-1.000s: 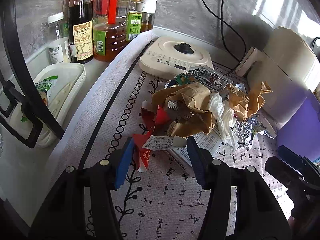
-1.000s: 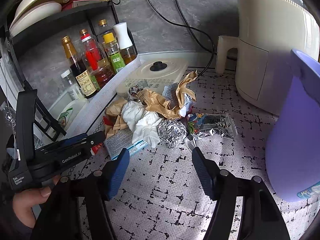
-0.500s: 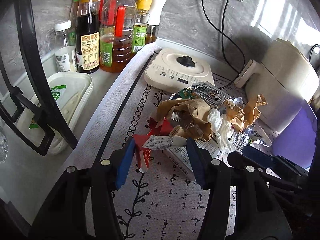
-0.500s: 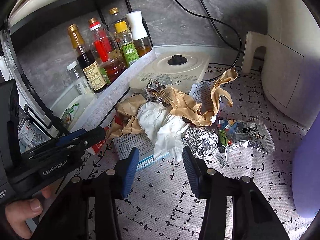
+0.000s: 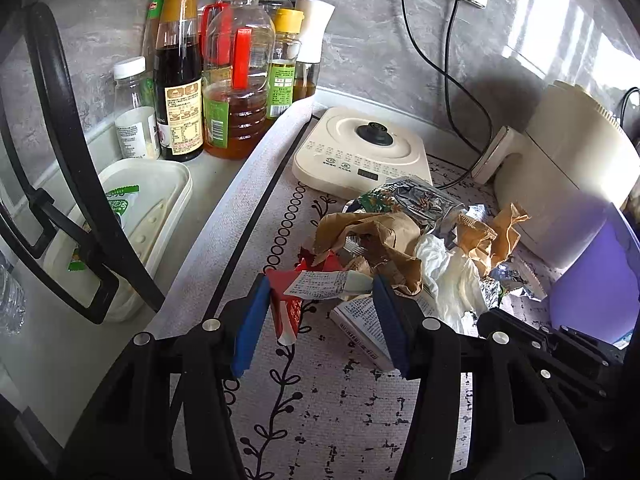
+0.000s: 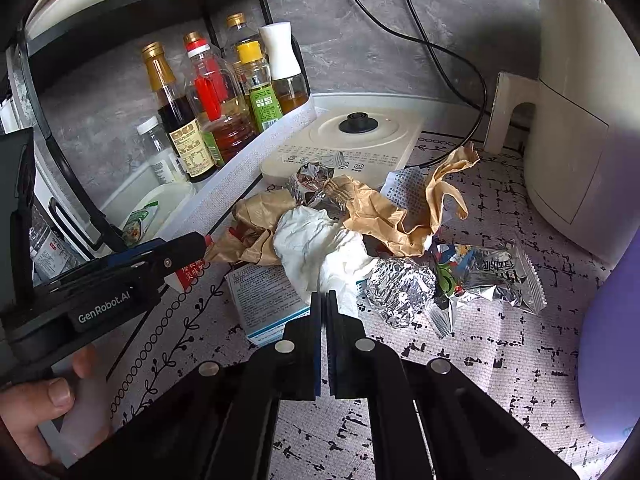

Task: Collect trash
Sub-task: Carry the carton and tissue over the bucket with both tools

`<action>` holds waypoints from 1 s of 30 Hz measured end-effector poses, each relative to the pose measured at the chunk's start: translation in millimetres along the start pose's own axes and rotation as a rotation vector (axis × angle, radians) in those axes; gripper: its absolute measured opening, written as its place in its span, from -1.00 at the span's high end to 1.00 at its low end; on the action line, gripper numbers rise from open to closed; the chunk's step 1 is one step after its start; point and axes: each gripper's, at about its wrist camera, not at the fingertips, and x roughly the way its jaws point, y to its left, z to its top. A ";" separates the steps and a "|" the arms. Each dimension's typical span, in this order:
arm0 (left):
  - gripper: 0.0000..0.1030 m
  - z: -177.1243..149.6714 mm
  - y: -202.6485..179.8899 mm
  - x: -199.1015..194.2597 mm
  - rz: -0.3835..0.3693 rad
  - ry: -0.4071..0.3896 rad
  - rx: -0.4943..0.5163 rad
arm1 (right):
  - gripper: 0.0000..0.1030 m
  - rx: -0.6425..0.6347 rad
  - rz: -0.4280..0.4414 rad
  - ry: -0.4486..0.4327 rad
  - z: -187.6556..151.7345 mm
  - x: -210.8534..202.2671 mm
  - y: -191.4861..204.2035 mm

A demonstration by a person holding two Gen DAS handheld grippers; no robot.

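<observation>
Trash pile (image 6: 344,236) sits on the patterned mat (image 6: 460,356) on the counter, in front of the cream cooker (image 6: 352,140) and left of the cream appliance (image 6: 576,120). Contents noted: brown paper (image 6: 384,216), white tissue (image 6: 320,248), foil ball (image 6: 400,284), silver snack wrapper (image 6: 496,276), printed box (image 6: 264,300) and a red carton (image 5: 288,300).

Left gripper (image 5: 320,316) stands about half open, its blue pads either side of the red carton and its white label; whether the pads press on it cannot be told. Right gripper (image 6: 324,300) has just closed fully; its tips meet at the tissue's lower edge, but a grip on it cannot be confirmed. A purple container (image 6: 612,352) stands at right.
</observation>
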 end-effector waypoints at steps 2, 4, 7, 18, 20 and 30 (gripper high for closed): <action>-0.03 -0.3 -2.5 -4.7 0.002 -0.007 0.004 | 0.94 0.004 0.000 -0.013 -0.8 -8.0 0.4; -0.03 -0.7 -5.1 -11.0 0.003 -0.016 0.008 | 0.94 0.008 -0.001 -0.027 -1.4 -17.0 0.2; -0.03 -0.9 -10.3 -23.4 0.004 -0.036 0.017 | 0.94 0.009 -0.001 -0.050 -1.8 -31.8 0.0; -0.03 -1.5 -38.7 -82.4 -0.004 -0.130 0.038 | 0.94 -0.001 -0.006 -0.164 -6.4 -105.1 0.5; -0.03 -1.5 -47.1 -91.9 -0.016 -0.145 0.049 | 0.94 -0.001 -0.016 -0.183 -8.4 -118.9 -0.3; -0.03 -0.2 -102.8 -114.2 -0.098 -0.169 0.122 | 0.94 0.047 -0.125 -0.245 -21.9 -173.0 -27.6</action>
